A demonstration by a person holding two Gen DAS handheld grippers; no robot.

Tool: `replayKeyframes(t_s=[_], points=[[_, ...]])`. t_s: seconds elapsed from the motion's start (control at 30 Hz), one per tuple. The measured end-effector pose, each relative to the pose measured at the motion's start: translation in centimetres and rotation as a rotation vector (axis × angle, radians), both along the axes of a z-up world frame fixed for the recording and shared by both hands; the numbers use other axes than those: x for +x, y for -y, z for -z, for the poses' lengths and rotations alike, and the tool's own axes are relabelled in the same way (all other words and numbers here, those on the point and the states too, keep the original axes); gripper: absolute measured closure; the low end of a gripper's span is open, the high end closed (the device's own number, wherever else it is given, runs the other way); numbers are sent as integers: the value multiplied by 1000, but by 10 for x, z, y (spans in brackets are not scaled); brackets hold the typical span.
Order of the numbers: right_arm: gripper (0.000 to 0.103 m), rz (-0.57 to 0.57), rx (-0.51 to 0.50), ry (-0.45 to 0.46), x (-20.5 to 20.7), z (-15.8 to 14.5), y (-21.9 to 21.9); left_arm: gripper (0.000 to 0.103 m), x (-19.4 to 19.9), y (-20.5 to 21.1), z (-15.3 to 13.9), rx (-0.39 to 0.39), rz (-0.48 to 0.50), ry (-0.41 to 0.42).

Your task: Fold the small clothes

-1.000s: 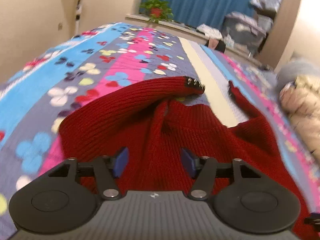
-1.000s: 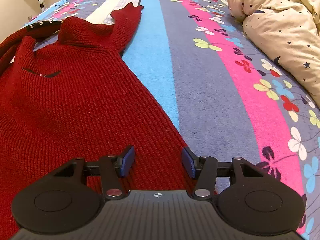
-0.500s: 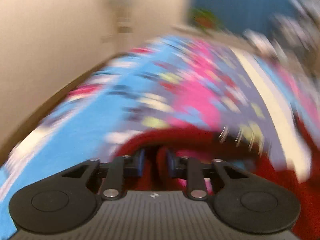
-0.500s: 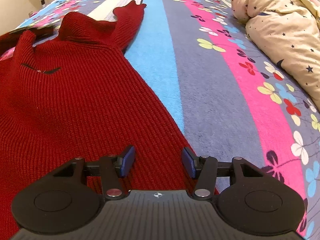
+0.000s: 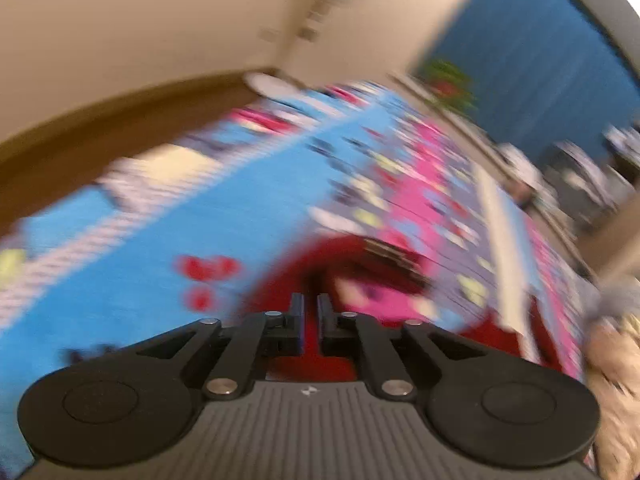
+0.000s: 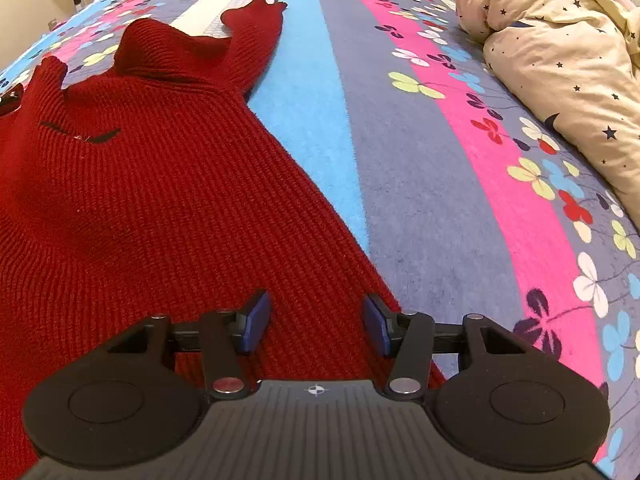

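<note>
Red sweater [image 6: 132,200] on striped bedspread [image 6: 420,184]

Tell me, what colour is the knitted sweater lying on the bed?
Dark red sweater, clearest in the right wrist view.

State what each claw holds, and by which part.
Left claw: shut on a sleeve of the red sweater; blur hides exactly where. Right claw: open over the sweater, holding nothing.

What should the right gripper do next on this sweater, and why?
Probably lower the right gripper and close it on the red sweater. Its jaws stand open just over the sweater's side edge near the hem. That edge lies flat on the bedspread, with nothing held yet, so a grip there looks like the ready way to anchor or lift this side for a fold.
</note>
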State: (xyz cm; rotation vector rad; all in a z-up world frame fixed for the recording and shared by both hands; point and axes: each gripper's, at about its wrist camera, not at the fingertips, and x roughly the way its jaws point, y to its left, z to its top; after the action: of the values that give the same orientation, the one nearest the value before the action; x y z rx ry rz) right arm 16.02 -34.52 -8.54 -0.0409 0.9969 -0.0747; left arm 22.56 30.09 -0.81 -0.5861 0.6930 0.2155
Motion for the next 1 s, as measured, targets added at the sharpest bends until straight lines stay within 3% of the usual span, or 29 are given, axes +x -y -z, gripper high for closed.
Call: replayKeyframes(t_s=[0.03, 0.07, 0.1, 0.23, 0.33, 0.43, 0.47, 0.5, 0.53, 0.6, 0.67, 0.73, 0.77, 0.83, 0.87, 0.9, 0.97, 1.0], points=[[50, 1, 6, -1, 0, 0, 1, 78, 9, 11, 1, 9, 28, -2], [50, 3, 14, -2, -1, 0, 3, 57, 21, 20, 2, 37, 35, -11], [50, 4, 25, -4, -1, 0, 5, 45, 27, 33, 6, 75, 34, -25], [49, -3, 36, -16, 1, 2, 7, 41, 80, 58, 25, 240, 27, -126], [48, -20, 10, -20, 4, 5, 2, 41, 121, 69, 48, 414, 21, -227], [48, -36, -14, -21, 8, 6, -2, 46, 147, 83, 64, 567, 83, -288], [48, -41, -17, -21, 9, 6, -2, 60, 153, 87, 67, 627, 109, -299], [48, -46, -18, -21, 10, 6, -2, 90, 156, 89, 67, 680, 135, -307], [48, -48, -14, -22, 10, 6, -1, 91, 159, 90, 65, 742, 174, -313], [48, -49, -4, -24, 11, 6, 2, 91, 156, 87, 46, 769, 273, -260], [48, -52, 4, -24, 12, 6, 3, 91, 135, 68, 4, 666, 279, -84], [48, -53, 13, -23, 12, 6, 5, 91, 81, 20, -45, 382, 152, 169], [48, -51, 18, -23, 12, 5, 5, 91, 50, -6, -57, 242, 59, 262], [48, -46, 22, -21, 11, 5, 5, 91, -8, -46, -52, 28, -123, 353], [48, -45, 20, -20, 10, 4, 5, 91, -28, -55, -41, -36, -184, 352], [48, -43, 18, -19, 10, 4, 4, 87, -48, -62, -21, -81, -239, 294], [48, -36, 24, -16, 9, 4, 6, 84, -65, -70, 12, -121, -289, 111], [48, -31, 30, -16, 9, 4, 7, 84, -73, -77, 27, -180, -332, 5]])
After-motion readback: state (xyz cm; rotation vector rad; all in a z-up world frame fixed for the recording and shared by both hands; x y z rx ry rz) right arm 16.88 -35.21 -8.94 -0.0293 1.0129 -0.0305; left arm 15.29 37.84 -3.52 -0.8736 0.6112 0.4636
